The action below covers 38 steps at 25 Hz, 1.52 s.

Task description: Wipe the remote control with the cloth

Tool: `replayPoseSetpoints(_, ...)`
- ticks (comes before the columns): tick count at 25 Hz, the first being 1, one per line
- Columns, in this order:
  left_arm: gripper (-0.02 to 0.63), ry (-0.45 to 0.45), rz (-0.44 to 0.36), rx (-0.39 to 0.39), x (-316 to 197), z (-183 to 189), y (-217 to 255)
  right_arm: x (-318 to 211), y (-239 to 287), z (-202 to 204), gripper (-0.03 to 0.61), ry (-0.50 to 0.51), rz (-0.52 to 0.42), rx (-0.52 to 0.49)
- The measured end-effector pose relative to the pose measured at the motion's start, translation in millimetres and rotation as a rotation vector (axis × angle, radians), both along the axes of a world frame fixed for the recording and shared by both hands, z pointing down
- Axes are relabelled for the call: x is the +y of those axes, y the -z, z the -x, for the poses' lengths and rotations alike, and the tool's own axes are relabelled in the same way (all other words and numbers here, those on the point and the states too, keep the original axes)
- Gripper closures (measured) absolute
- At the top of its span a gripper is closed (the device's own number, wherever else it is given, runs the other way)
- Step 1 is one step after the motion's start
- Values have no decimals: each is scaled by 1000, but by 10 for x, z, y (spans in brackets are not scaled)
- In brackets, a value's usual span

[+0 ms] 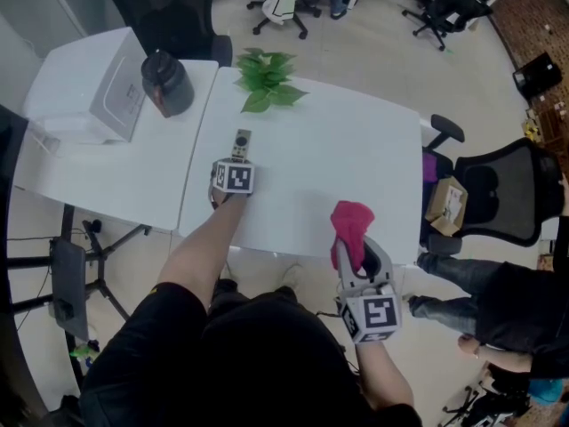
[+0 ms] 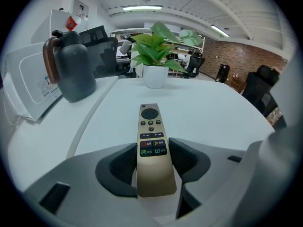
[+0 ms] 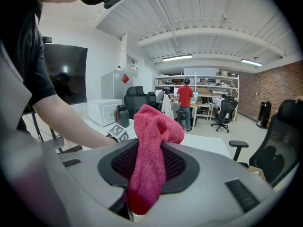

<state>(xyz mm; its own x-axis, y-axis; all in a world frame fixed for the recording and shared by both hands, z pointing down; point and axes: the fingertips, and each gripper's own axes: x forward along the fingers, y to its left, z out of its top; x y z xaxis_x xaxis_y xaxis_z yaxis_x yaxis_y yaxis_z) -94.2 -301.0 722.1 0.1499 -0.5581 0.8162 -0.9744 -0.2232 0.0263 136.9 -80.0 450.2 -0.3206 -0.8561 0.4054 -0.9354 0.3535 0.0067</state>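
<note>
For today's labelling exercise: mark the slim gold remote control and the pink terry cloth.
slim gold remote control [image 2: 152, 145], left gripper view, its button face.
pink terry cloth [image 3: 155, 126], right gripper view, its bunched top.

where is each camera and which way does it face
Head view: on the head, steeply down at the table; forearms, left gripper, right gripper show.
Left gripper view: on the left gripper, along its jaws over the remote toward the plant; only jaws show.
Right gripper view: on the right gripper, roughly level across the room; jaws gripping the cloth and the left arm show.
Shared: remote and plant, in head and left gripper views.
</note>
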Motion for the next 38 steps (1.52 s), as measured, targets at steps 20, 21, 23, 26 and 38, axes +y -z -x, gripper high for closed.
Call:
replayPoseSetpoints(20,394,-63,-180,41,361,141,735,-7,4,-12,462,-19,-25,-1)
replayPoseSetpoints(21,394,-74,-208,51,407,152,833,-14,-21,-27,462,-28,-13,2)
replayPoseSetpoints(23,394,-95,-272,72,496,172,1051,-41,-95,-70,462,-44,1,10)
replayPoseSetpoints(26,394,-130,-330,103,691,173,1334,-104,-244,-166,462,-67,4,27)
replayPoseSetpoints(38,394,-217,-441,166,1283,144,1956,-441,-1421,-517,460,-146,211,160)
